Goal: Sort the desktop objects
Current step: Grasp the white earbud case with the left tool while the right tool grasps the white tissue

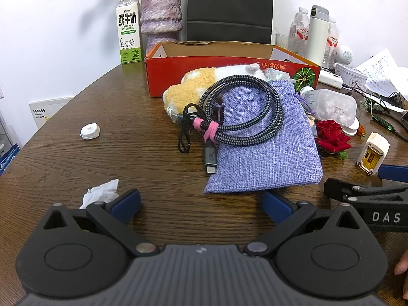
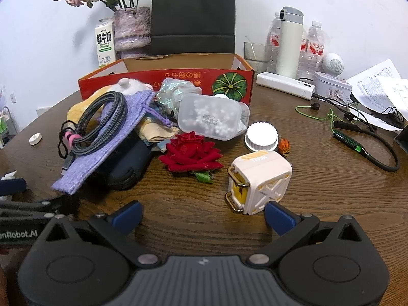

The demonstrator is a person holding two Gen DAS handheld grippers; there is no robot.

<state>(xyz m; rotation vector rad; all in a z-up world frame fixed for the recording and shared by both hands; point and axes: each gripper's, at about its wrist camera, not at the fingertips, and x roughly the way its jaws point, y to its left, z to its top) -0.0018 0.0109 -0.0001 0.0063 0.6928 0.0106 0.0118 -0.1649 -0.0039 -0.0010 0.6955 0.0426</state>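
Observation:
A coiled braided cable (image 1: 242,112) with a pink tie lies on a purple cloth pouch (image 1: 265,150), over a plush toy (image 1: 188,89), in front of an open red cardboard box (image 1: 229,76). My left gripper (image 1: 201,204) is open and empty just before the pouch's near edge. In the right wrist view I see the same pouch (image 2: 102,148), a red fabric rose (image 2: 191,153), a frosted plastic box (image 2: 211,117), a white lid (image 2: 261,137) and a white-and-yellow cube charger (image 2: 257,181). My right gripper (image 2: 202,216) is open and empty, its right fingertip beside the charger.
A crumpled tissue (image 1: 102,193) and a small white cap (image 1: 90,131) lie at the left. A milk carton (image 1: 128,30), a vase (image 1: 160,17) and a dark bag (image 1: 229,7) stand behind the box. Bottles (image 2: 313,48), a flask (image 2: 289,43), papers (image 2: 382,89) and a neckband earphone (image 2: 367,148) crowd the right side.

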